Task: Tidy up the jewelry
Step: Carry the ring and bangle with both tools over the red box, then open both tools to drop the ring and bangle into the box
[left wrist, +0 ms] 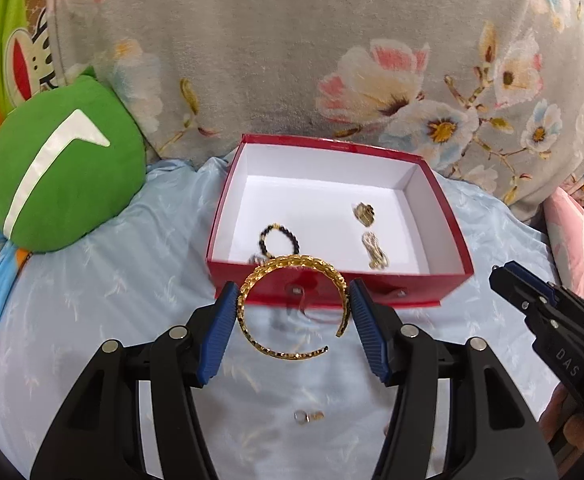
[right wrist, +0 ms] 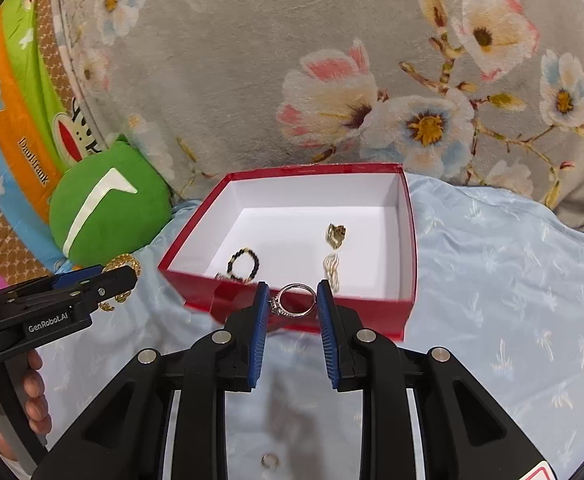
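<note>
Landmark: the open red cardboard box with a white interior, resting on pale blue patterned cloth.

Left gripper: the jaws stand at a medium width, clamped on an open gold chain-pattern bangle. The blue ribbed pads bear on opposite sides of the bangle, which hangs just in front of the box's near wall.

Right gripper: the jaws stand narrow, clamped on a silver ring with a small stone setting. It is also at the near wall, above the rim.

Box contents: a dark beaded ring near the front left, and two small gold pieces to the right. Another small ring lies on the cloth, nearer the camera than the box.

Handling, judged:
- Both held items are light, rigid and smooth metal, and probably slippery.
- The open bangle may flex or twist if squeezed across its gap; grip across the closed arc.
- Hold the ring by the band, not the setting.
</note>
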